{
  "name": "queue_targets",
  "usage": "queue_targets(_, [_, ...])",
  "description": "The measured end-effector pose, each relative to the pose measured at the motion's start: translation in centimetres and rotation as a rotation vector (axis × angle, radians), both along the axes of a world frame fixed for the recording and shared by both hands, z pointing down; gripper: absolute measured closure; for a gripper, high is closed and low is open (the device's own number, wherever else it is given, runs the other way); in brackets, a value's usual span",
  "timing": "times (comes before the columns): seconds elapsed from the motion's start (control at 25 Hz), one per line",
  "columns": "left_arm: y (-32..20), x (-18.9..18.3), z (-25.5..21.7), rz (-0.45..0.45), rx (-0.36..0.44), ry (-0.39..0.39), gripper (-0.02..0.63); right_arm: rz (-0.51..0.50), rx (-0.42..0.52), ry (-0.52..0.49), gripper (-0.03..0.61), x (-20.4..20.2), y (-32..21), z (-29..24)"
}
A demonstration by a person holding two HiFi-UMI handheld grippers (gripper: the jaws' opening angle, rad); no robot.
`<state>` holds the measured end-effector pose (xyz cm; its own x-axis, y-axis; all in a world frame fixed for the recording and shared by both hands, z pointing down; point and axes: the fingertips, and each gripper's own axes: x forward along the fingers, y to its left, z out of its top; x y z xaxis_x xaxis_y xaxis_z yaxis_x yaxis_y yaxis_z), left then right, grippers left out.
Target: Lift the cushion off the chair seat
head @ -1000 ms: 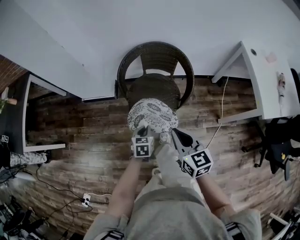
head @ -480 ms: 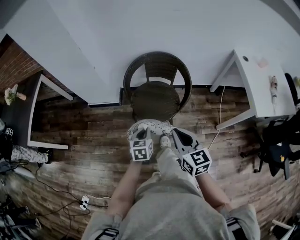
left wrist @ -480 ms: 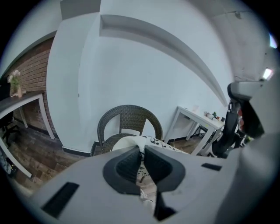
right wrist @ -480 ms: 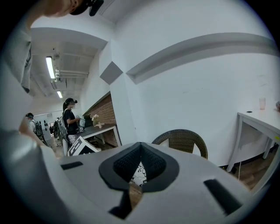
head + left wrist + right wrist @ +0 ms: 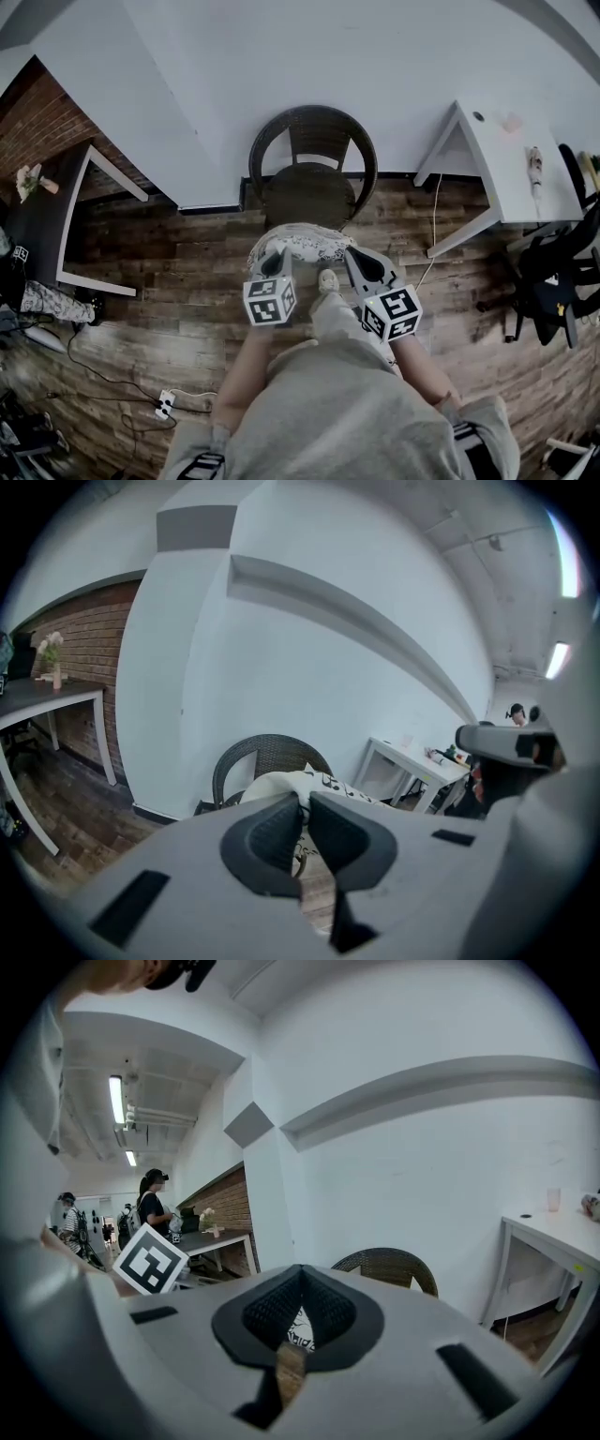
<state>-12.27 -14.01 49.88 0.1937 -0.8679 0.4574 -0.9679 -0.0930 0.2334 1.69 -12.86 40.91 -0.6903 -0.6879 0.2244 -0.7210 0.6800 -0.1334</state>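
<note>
Just in front of the person's legs, the left gripper (image 5: pixel 273 262) and right gripper (image 5: pixel 362 263) are each clamping nearly closed jaws on an edge of the patterned cushion (image 5: pixel 298 242). The cushion is hanging between them, off the seat, and the wicker chair (image 5: pixel 309 192) is standing at 12 o'clock beyond it.

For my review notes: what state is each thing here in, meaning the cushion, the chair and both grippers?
cushion: off the seat, held up in front of the chair between both grippers.
chair: upright against the wall, seat bare.
left gripper: shut on the cushion's edge.
right gripper: shut on the cushion's fabric.
</note>
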Motion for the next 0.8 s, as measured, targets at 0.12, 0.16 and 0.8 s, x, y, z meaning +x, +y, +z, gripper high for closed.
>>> queue_targets(0.12, [1.2, -0.3, -1.9, 0.006, 0.027, 0.009, 0.592, 0.006, 0.016, -0.003, 0.577, 0.0, 0.7, -0.6])
queue_targets(0.16, [1.5, -0.3, -2.5, 0.009, 0.034, 0.011, 0.592, 0.006, 0.021, -0.004, 0.577, 0.0, 0.9, -0.8])
queue_targets(0.8, [5.9, -3.0, -8.4, 0.013, 0.112, 0.047, 0.592, 0.016, 0.065, -0.005, 0.577, -0.7, 2.6, -2.3])
